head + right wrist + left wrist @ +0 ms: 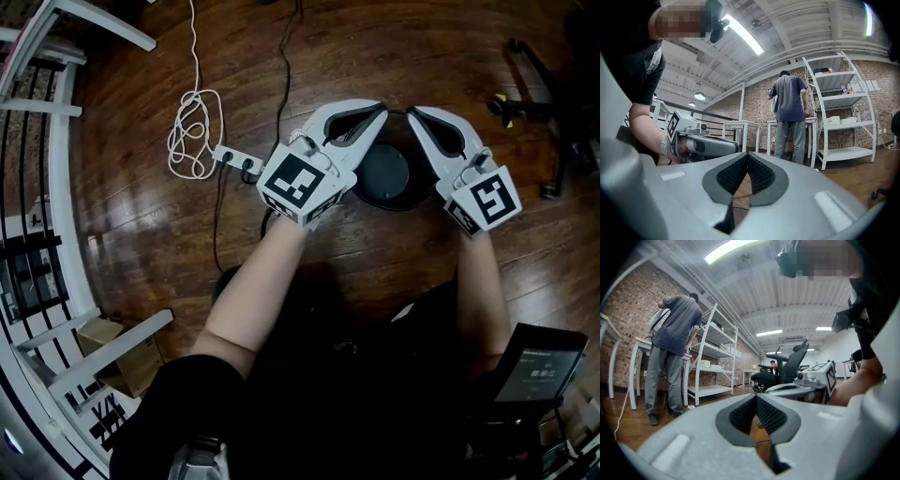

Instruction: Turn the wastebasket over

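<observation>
Currently, the left gripper (379, 112) and right gripper (416, 113) are held over the dark round wastebasket (384, 174) on the wooden floor (375, 56), both pairs of fingers (740, 414) pressed together, empty.

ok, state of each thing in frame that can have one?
left gripper: shut, empty
right gripper: shut, empty
wastebasket: on the floor between the grippers, not gripped; cannot tell which end is up
white cord: loosely coiled on the floor
screen: lit
</observation>
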Available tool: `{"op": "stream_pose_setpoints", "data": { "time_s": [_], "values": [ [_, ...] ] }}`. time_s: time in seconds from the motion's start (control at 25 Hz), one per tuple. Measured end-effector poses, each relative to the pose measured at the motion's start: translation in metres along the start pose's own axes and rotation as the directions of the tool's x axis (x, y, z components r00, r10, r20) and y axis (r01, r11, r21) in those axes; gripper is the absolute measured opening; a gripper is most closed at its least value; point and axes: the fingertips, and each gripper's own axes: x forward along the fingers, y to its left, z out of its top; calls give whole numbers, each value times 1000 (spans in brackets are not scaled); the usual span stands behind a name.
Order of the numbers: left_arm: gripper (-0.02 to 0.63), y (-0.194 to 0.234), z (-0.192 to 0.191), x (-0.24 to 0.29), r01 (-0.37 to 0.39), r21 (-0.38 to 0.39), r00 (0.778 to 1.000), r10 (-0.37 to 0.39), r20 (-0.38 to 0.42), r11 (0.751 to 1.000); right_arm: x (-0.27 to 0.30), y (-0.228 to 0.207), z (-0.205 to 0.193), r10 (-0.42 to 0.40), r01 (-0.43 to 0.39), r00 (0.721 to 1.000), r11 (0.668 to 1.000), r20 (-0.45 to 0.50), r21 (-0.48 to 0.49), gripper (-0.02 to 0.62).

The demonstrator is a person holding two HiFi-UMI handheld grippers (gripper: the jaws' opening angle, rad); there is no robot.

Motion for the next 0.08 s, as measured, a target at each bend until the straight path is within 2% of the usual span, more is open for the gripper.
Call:
{"op": "stream_pose_setpoints", "data": {
  "time_s": [0.08],
  "values": [
    [2,0,-1,-1,-8,-1,1000,8,-21,1000,0,1,-1,2,-2,1000,1000,1,-1,8]
  ]
}}
